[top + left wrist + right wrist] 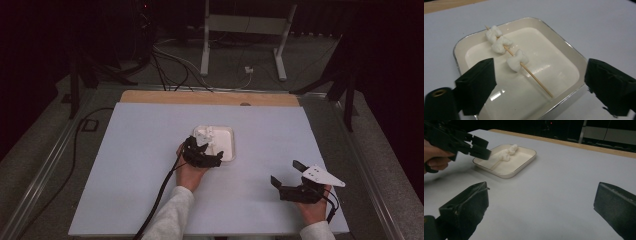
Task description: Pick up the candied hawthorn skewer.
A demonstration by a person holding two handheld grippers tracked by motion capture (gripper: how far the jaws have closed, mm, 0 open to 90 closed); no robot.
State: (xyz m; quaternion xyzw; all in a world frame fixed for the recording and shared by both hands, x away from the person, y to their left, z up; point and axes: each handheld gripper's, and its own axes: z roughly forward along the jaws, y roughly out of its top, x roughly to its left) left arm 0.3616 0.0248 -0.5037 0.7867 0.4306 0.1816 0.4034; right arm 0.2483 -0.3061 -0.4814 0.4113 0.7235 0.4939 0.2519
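A square cream tray (pixel 231 131) sits near the middle of the white table. In it lies a thin wooden skewer (pixel 536 81) threaded with three white marshmallows (pixel 517 62), running from the tray's far corner towards its near side. My left gripper (pixel 206 150) hovers at the tray's near-left edge, open; in the left gripper view its jaws (pixel 541 75) stand wide on either side of the skewer's bare end without touching it. In the right gripper view the left gripper (pixel 477 146) reaches over the tray (pixel 524 166). My right gripper (pixel 285 172) rests open at the table's near right with nothing in it.
The white tabletop (pixel 140 165) has a wooden strip (pixel 210 97) along its far edge. Beyond it, cables (pixel 170 65) and a white stand's legs (pixel 205 50) are on the floor. A black cable (pixel 160 195) trails from the left gripper across the table.
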